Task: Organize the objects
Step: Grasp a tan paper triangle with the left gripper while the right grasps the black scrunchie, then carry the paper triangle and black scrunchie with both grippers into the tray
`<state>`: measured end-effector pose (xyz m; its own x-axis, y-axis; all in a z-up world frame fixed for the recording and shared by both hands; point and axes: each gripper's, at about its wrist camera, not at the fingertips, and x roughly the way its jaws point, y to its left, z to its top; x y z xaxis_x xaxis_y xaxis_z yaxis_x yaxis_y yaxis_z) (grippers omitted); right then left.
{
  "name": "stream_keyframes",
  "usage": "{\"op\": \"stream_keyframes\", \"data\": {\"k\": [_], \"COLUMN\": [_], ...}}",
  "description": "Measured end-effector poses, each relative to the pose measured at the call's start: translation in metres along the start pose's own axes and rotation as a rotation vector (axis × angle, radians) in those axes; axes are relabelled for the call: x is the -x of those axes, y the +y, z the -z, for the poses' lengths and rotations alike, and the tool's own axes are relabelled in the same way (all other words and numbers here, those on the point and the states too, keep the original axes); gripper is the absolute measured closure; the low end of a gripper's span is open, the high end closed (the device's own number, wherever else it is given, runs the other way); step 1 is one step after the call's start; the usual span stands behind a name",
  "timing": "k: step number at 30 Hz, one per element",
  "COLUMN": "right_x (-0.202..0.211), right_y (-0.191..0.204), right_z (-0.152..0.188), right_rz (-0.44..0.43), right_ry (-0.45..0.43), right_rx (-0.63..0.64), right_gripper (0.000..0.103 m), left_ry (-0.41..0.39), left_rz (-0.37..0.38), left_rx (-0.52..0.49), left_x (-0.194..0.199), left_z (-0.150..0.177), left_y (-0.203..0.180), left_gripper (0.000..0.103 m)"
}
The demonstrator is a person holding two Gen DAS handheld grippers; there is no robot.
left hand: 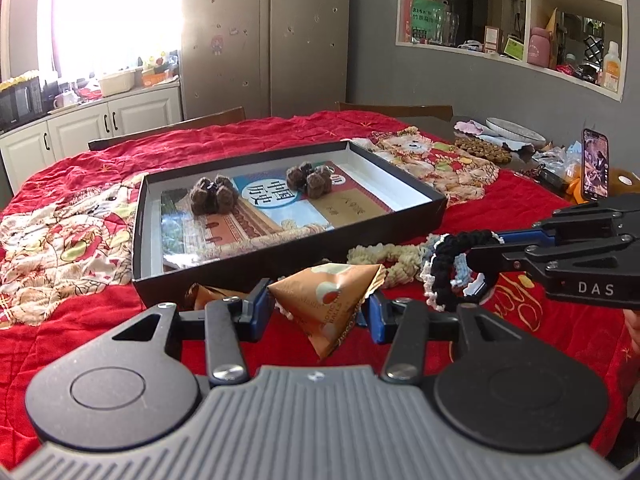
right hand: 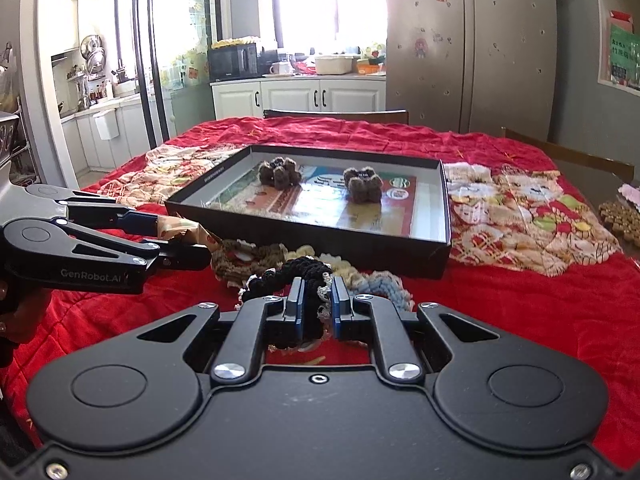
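A black shallow box [left hand: 288, 256] [right hand: 424, 256] lies on the red quilt, holding a book and two brown fuzzy clips [left hand: 210, 196] [left hand: 310, 180] [right hand: 280, 174] [right hand: 362, 186]. My left gripper [left hand: 316, 312] [right hand: 180, 236] is shut on an orange triangular snack packet [left hand: 328, 296] [right hand: 188, 230] just in front of the box. My right gripper [right hand: 316, 312] [left hand: 468, 256] is shut on a black crocheted scrunchie [right hand: 304, 276] [left hand: 448, 264]. Cream [left hand: 384, 258], blue [right hand: 384, 284] and brown [right hand: 244, 258] scrunchies lie beside it on the quilt.
A second orange packet [left hand: 208, 294] lies at the box's front edge. A phone [left hand: 595, 170] stands at the right, with a plate [left hand: 514, 130] and a wooden bead mat [left hand: 482, 150] behind it. Chairs, cabinets and a fridge stand beyond the table.
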<state>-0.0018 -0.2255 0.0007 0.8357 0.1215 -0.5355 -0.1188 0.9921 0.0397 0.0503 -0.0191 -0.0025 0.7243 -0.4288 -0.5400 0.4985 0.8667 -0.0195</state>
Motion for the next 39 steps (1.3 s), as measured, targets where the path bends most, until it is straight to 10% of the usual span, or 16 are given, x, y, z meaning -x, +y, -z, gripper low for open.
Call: {"op": "stream_keyframes", "data": {"k": [39], "right_x": [-0.107], "right_y": [-0.048], "right_z": [-0.119], "right_rz": [0.146], "right_ry": [-0.106], "right_rx": [-0.067], "right_gripper": [0.09], "left_ry": [0.016], "left_rz": [-0.202], "left_rx": [0.136], "left_x": [-0.126], "left_z": [-0.101], "left_y": [0.034], "left_gripper": [0.052]}}
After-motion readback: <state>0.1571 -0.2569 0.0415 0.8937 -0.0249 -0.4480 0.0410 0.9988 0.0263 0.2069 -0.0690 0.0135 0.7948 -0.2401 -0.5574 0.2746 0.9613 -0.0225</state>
